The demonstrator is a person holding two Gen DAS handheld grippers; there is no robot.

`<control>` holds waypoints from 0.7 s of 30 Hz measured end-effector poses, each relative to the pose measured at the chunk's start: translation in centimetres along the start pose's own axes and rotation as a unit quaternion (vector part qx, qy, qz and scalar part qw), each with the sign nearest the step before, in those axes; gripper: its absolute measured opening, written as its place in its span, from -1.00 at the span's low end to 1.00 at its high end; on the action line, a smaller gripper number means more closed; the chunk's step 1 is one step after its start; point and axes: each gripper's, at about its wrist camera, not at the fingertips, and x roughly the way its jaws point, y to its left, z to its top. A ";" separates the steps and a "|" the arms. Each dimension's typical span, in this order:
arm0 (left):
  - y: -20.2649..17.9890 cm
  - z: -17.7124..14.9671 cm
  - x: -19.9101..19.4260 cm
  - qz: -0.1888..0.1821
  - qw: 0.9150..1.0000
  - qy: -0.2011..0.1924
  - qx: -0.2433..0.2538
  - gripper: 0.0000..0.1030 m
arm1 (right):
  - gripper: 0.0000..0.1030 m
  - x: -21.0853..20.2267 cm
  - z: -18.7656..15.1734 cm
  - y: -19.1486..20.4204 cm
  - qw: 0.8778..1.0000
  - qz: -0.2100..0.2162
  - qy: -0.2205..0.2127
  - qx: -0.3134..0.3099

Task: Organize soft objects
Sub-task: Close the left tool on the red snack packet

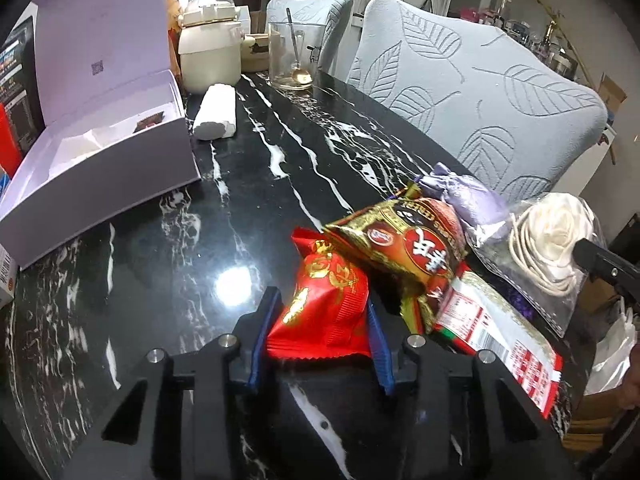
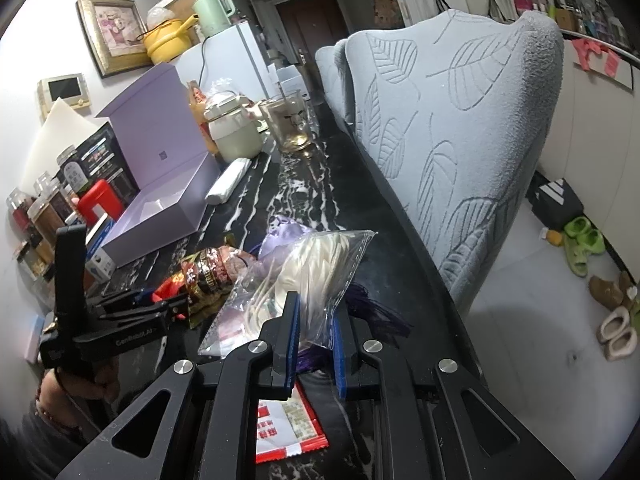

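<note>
A crinkled red snack packet (image 1: 320, 312) is clamped in the left gripper (image 1: 318, 344) on the black marble table (image 1: 240, 184); a clear bag of white rope (image 2: 308, 276) is pinched by the right gripper (image 2: 316, 344).

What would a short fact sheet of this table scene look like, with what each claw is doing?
surface: black marble table
left claw: closed on a red snack packet
right claw: closed on a clear bag with a white cloth flower inside
pile beside them: brown snack packet, lilac pouch, red-and-white packet
likely container: open lilac box, at the table's left
further back: white roll, glass with a spoon
</note>
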 end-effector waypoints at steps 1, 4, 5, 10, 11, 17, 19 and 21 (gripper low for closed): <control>0.1 0.0 -0.2 -0.003 1.000 -0.001 -0.003 -0.20 | -0.72 -0.1 0.0 0.0 1.000 0.001 -0.001 0.001; 0.2 -0.3 -1.2 -0.004 1.000 -0.007 -0.008 -0.22 | -0.72 -0.4 -0.1 0.0 1.000 0.002 -0.004 0.004; 0.2 -0.3 -1.6 -0.004 1.000 -0.010 -0.008 -0.24 | -0.72 -0.6 -0.2 0.1 1.000 0.003 -0.005 0.004; 0.5 -1.0 -3.6 -0.008 1.000 -0.022 -0.009 -0.31 | -0.72 -1.1 -0.5 1.1 1.000 0.007 -0.010 -0.001; 0.7 -1.2 -3.9 -0.007 1.000 -0.024 -0.010 -0.31 | -0.72 -1.2 -0.6 1.4 1.000 0.010 -0.010 -0.002; 2.0 -2.9 -5.3 -0.008 0.999 -0.024 -0.029 -0.31 | -0.72 -1.9 -1.3 3.4 1.000 0.023 -0.013 -0.012; 2.5 -3.5 -6.0 -0.006 0.999 -0.026 -0.033 -0.31 | -0.72 -2.1 -1.6 4.1 0.999 0.028 -0.012 -0.016; 2.9 -3.9 -6.8 -0.002 0.999 -0.031 -0.037 -0.31 | -0.72 -2.2 -1.9 4.8 0.999 0.033 -0.010 -0.020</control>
